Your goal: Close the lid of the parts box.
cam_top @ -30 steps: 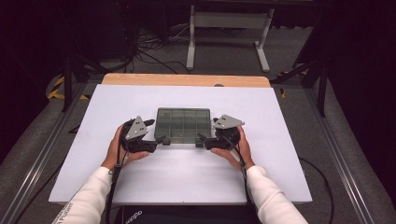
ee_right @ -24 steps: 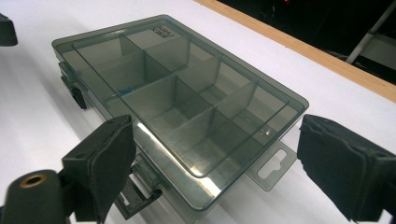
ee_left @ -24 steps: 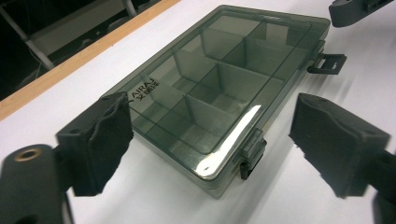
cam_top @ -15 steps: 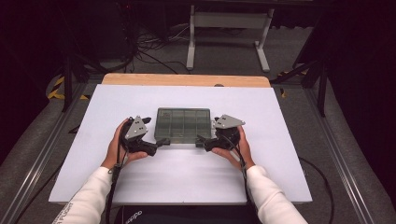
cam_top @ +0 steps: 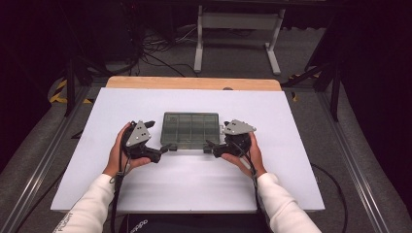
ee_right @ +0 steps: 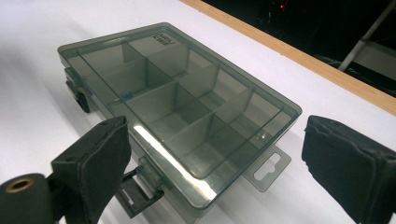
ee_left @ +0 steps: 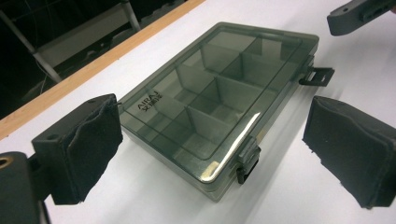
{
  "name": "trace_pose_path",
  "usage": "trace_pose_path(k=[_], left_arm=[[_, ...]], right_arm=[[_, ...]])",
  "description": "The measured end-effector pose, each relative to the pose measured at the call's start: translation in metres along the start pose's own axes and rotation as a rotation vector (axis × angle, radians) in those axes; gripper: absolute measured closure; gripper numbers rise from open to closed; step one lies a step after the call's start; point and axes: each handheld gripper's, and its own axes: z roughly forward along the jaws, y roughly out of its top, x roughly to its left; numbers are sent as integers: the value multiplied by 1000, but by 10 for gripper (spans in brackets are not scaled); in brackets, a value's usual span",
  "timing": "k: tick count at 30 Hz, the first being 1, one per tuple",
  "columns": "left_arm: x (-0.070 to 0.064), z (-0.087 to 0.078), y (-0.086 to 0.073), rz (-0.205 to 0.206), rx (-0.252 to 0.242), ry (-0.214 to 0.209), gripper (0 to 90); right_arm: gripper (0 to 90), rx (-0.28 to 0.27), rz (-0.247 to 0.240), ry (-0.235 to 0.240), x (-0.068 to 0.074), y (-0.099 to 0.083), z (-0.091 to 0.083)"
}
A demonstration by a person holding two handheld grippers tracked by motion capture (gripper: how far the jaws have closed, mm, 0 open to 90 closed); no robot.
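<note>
High view: one smoky, see-through plastic box (cam_top: 190, 129) lies flat near the middle of the white counter (cam_top: 291, 160), lid down. The left gripper (cam_top: 167, 147) sits at the box's near left corner and the right gripper (cam_top: 209, 144) at its near right corner, each held in one hand, both just beside the front edge. Neither lifts the box.

Left gripper view: the two padded fingers (ee_left: 88, 144) stand wide apart on either side of the near corner of the box (ee_left: 210, 107), gripping nothing. One front latch (ee_left: 246, 158) is folded against the wall and looks fastened; a second latch (ee_left: 317, 75), farther along the same edge, sticks out as if released. The tip of the other gripper (ee_left: 359, 16) shows at upper right.

Right gripper view: the fingers (ee_right: 98, 163) are likewise wide and empty, straddling the near end of the box (ee_right: 177, 107). A latch (ee_right: 137, 191) lies flipped outward just beside the left finger; a hang tab (ee_right: 271, 170) juts from the end wall.

Judgement: opening appears partly done, with one latch freed, one left, and the lid not yet raised. Count: one box, two latches, two grippers; every compartment seen looks empty.
</note>
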Motion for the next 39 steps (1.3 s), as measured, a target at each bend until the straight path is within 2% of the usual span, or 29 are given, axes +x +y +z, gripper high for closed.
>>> trace_pose_path(k=[3, 17, 23, 28, 39], left_arm=[[-1, -3, 1, 2, -5, 1, 50], [-7, -16, 4, 17, -39, -9, 45], [-11, -21, 5, 26, -78, -11, 54], [-15, -26, 4, 41, -82, -14, 58], [-15, -34, 2, 46, -88, -11, 56]], right_arm=[[89, -1, -10, -13, 0, 0, -4], [90, -27, 1, -35, -6, -1, -23], [75, -39, -3, -47, -7, -3, -28], [68, -42, -3, -53, -7, -4, -33], [69, -51, -13, -66, -7, -7, -40]])
